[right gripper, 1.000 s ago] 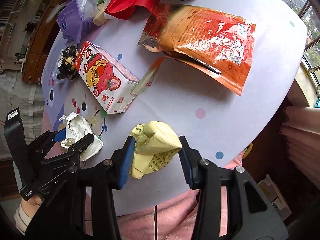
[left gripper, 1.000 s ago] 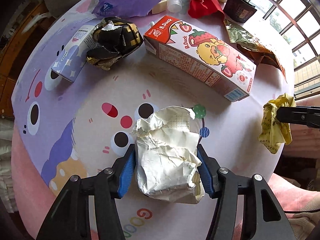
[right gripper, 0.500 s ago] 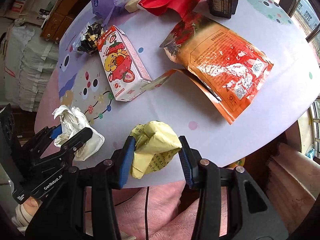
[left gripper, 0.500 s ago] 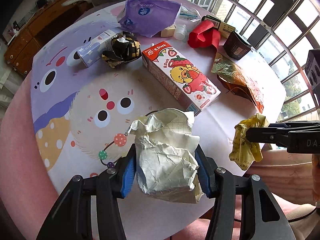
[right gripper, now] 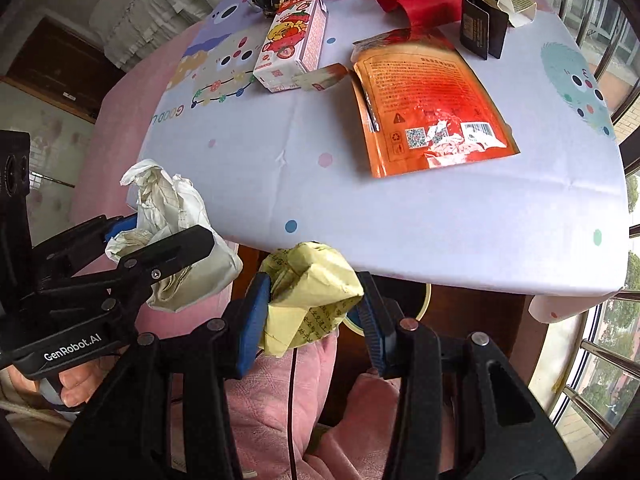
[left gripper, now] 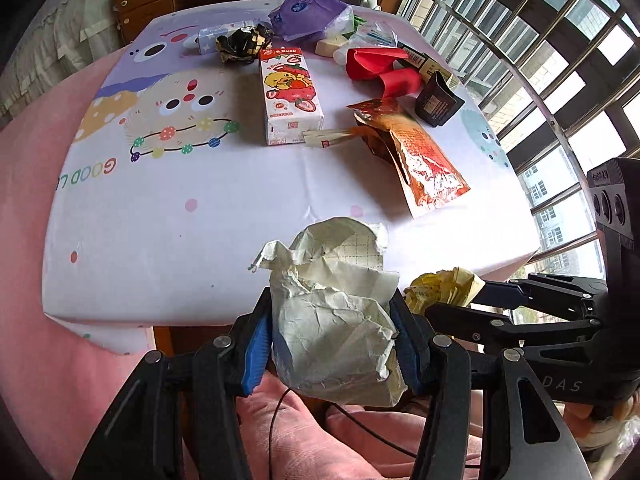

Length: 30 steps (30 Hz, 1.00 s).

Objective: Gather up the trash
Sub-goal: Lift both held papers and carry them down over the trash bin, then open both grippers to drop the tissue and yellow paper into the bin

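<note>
Both tools are held off the near edge of the worktop (left gripper: 168, 240), above pink fabric (right gripper: 276, 412) and a dark cable (right gripper: 294, 364). The left tool (left gripper: 332, 344) is clamped on a crumpled white paper wad (left gripper: 336, 332), creased and cream-toned, with a faint grid on its upper flap. Just to its right, the right tool (right gripper: 310, 312) is closed on a crumpled yellow paper wad (right gripper: 312, 284) bearing printed text; the two wads are seen nearly side by side. The near part of the printed cloth is bare up to the hanging edge. Further in, an orange foil pouch (right gripper: 428, 100) lies flat on the right and a strawberry drink carton (left gripper: 288, 96) lies on its side at centre, a small torn strip (left gripper: 328, 138) between them. Beyond are seen a black box (left gripper: 438, 100), red wrapping (left gripper: 380, 68), a black-and-gold crumpled wrapper (left gripper: 242, 42) and a purple bag (left gripper: 308, 14). The far right is closed off by window bars (left gripper: 540, 40).
</note>
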Each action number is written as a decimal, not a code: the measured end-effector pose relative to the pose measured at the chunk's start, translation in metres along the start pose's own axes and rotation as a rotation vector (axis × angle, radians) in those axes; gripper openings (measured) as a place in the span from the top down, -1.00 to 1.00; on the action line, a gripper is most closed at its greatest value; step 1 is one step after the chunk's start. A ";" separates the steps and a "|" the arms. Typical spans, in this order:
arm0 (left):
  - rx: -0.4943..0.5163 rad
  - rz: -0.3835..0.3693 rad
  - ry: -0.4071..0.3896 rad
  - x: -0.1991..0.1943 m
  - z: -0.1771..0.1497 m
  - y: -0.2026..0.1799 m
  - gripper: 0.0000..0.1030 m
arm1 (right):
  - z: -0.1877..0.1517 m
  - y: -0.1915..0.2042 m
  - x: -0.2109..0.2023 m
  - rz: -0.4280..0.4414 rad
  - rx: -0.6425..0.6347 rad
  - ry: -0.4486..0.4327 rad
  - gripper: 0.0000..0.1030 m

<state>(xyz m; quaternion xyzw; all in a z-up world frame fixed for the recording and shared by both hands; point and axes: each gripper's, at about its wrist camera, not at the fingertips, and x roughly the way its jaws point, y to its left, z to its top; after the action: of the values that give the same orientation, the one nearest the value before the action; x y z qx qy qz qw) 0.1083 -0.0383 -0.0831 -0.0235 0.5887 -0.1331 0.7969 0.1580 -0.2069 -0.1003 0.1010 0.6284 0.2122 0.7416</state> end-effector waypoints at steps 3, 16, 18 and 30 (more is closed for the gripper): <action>0.000 0.037 0.017 0.008 -0.031 -0.017 -0.03 | -0.022 -0.006 0.008 -0.003 -0.037 0.002 0.22; -0.071 0.087 0.121 0.150 -0.118 -0.010 -0.11 | -0.108 -0.088 0.152 -0.165 0.048 0.086 0.21; -0.069 0.091 0.126 0.180 -0.129 -0.006 -0.13 | -0.115 -0.104 0.180 -0.181 0.065 0.078 0.20; -0.074 0.129 0.135 0.299 -0.181 0.016 -0.81 | -0.117 -0.165 0.310 -0.217 0.116 0.063 -0.40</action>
<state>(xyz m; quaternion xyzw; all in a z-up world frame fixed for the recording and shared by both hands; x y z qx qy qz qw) 0.0211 -0.0733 -0.4198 -0.0060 0.6459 -0.0608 0.7609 0.1121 -0.2308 -0.4669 0.0683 0.6698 0.0971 0.7330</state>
